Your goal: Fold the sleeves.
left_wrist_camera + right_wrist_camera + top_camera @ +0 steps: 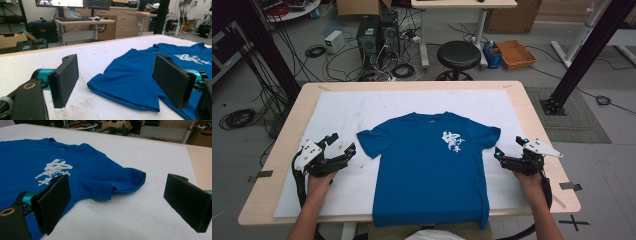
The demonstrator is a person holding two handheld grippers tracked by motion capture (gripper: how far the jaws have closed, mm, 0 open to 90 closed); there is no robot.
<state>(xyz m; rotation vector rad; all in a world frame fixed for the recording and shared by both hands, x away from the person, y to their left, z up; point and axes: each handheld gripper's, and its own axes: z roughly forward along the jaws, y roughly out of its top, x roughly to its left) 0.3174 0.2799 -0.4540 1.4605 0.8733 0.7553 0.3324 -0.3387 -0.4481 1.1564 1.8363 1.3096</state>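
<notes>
In the high view a blue T-shirt (432, 165) lies spread flat and face up on a white felt-like mat (342, 115) that covers a pale wooden table (532, 115); its hem hangs a little over the near edge, its short sleeves point outward, and a white brush-stroke print (452, 141) sits on the chest. The left gripper (343, 143) rests on the mat just beside the left sleeve, its jaws spread and nothing between them, a grey three-cornered plate on top. The right gripper (509, 145) sits just beside the right sleeve, jaws likewise apart and empty. In the left gripper view two flat, rectangular black pads (65, 80) with a matt, foam-like face stand wide apart; the soft, smoothly draped sleeve (130, 82) lies between and beyond them, untouched, on the scuffed, faintly stained mat (100, 57). In the right gripper view the same kind of slab-shaped pads (53, 202) stand well apart, and the other sleeve (117, 182), its hem rolled into a rounded fold, lies between them on the fuzzy white mat (155, 157), clear of both pads.
</notes>
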